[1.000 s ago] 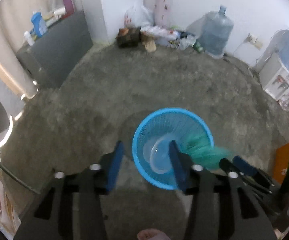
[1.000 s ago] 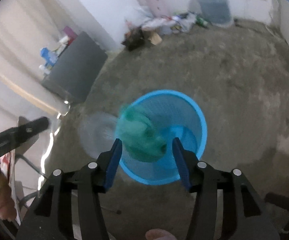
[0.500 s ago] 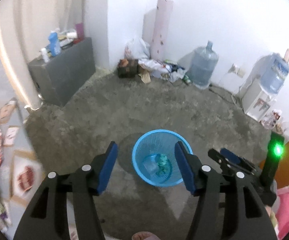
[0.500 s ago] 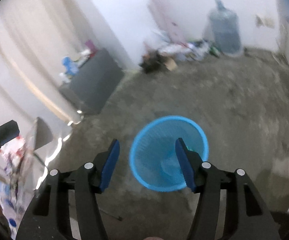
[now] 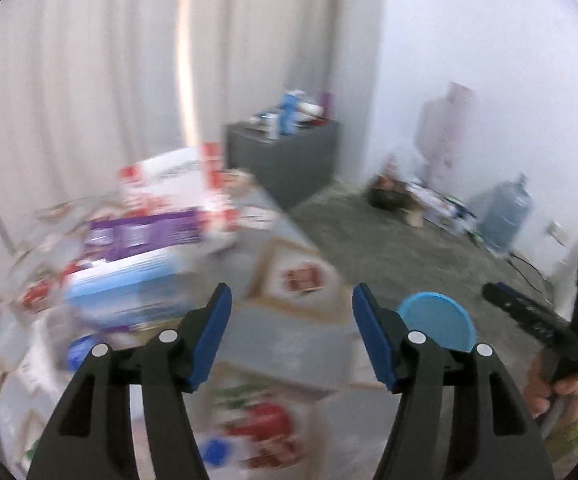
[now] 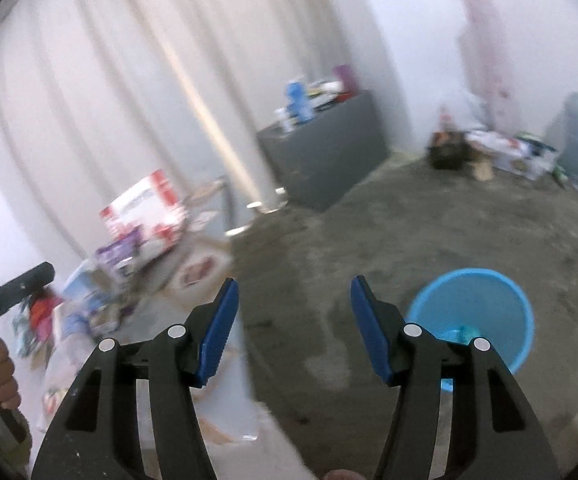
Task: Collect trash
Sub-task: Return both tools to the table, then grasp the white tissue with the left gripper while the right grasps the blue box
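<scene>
no legible writing | red-white box blurred | purple pack blurred

Blue basket beside empty hand-held gripper

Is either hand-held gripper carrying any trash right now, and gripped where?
No. The left hand-held gripper and right hand-held gripper are both open with nothing between their fingers.

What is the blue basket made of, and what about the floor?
The blue basket looks like thin plastic: bright, even colour and a smooth rim. The blur hides any mesh. The floor looks like bare concrete: grey, matte and blotchy, though a worn carpet is possible.
</scene>
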Demonstrator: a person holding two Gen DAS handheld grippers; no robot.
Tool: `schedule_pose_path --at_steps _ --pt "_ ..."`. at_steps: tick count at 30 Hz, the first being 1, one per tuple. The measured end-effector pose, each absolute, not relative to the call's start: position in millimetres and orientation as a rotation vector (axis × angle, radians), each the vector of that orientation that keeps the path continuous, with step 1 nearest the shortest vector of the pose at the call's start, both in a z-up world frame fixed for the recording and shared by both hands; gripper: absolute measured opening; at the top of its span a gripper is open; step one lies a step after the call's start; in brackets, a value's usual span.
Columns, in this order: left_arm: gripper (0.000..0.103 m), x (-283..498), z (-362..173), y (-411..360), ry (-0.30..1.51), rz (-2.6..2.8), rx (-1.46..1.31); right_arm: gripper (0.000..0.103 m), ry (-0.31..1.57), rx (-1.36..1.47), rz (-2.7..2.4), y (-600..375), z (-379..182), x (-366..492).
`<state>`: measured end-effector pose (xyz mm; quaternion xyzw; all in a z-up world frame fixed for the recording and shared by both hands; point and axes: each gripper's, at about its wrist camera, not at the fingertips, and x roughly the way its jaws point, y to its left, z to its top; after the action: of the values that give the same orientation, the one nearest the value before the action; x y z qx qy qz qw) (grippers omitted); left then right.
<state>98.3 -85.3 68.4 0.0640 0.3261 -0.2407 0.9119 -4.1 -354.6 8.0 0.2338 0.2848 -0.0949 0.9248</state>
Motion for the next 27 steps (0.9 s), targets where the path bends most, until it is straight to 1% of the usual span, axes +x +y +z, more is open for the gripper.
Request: schedule_pose_path --at_steps 5,15,21,25,26,27 --pt "0.061 97.3 70.2 -6.5 0.632 -0.355 0.054 0.056 0.613 0.41 -0.061 -305.4 21.5 30.3" --pt "0.061 115.8 60.9 97.0 0.6 -0.194 -0.026 0.056 0.628 0.228 0.159 -224.4 51.3 91.7" --pt "0.061 132.0 50.0 128.1 0.631 -0.188 -0.045 0.056 0.629 0.135 0.266 -183.0 61.4 125.8" --pt "0.061 143.8 40.7 133.0 0.653 -0.205 -0.05 0.056 0.627 0.051 0.334 -156.2 67.2 148.5" --pt "0.06 149.8 36.0 134.3 0.668 -0.21 -0.055 0.056 0.63 0.027 0.359 -149.2 68.7 155.5" --pt "0.058 154.9 33.4 135.3 0.679 -0.212 -0.058 0.056 0.636 0.009 0.384 -143.5 69.3 162.6"
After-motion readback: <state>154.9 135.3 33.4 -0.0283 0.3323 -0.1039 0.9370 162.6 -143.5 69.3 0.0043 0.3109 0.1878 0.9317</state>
